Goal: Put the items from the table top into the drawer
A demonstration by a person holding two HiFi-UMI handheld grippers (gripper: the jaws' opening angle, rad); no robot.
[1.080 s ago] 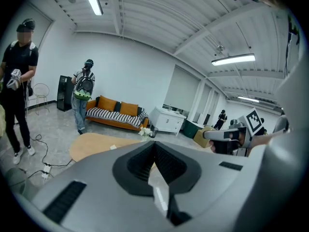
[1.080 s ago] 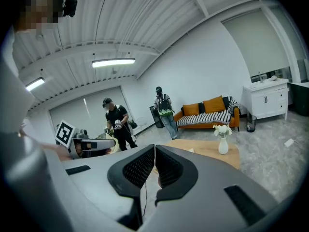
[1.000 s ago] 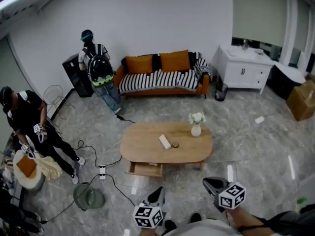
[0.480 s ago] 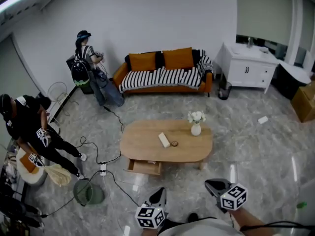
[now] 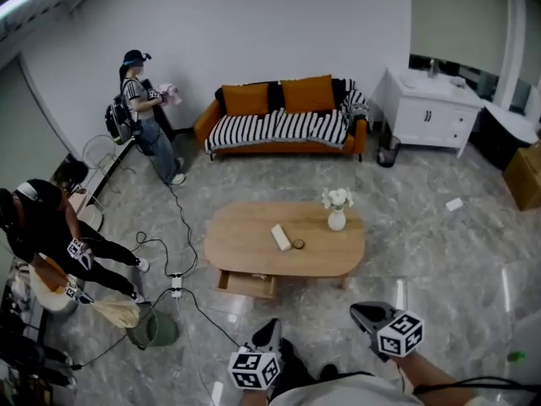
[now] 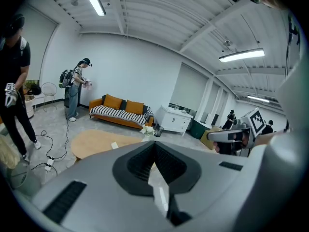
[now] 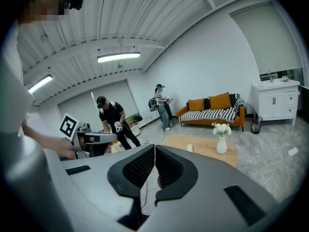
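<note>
An oval wooden coffee table (image 5: 245, 244) stands on the floor ahead of me. On it lie a white rectangular block (image 5: 281, 237) and a small dark round item (image 5: 299, 245), and a white vase of flowers (image 5: 336, 219) stands at its right. Its drawer (image 5: 249, 285) is pulled open at the front left. My left gripper (image 5: 272, 328) and right gripper (image 5: 358, 313) hang side by side well short of the table, both shut and empty. Past the shut jaws, the left gripper view (image 6: 155, 144) shows the table (image 6: 96, 141). The right gripper view (image 7: 155, 146) shows the vase (image 7: 221, 144).
An orange sofa (image 5: 283, 121) with a striped throw lines the far wall, with a white cabinet (image 5: 431, 117) to its right. A person with a backpack (image 5: 135, 117) and a person in black (image 5: 46, 231) are at the left. Cables and a power strip (image 5: 176, 291) cross the floor left of the table.
The person with the backpack has walked left, away from the sofa. The person in black has shifted lower at the left. Both grippers stay shut and hold about the same place in the head view.
</note>
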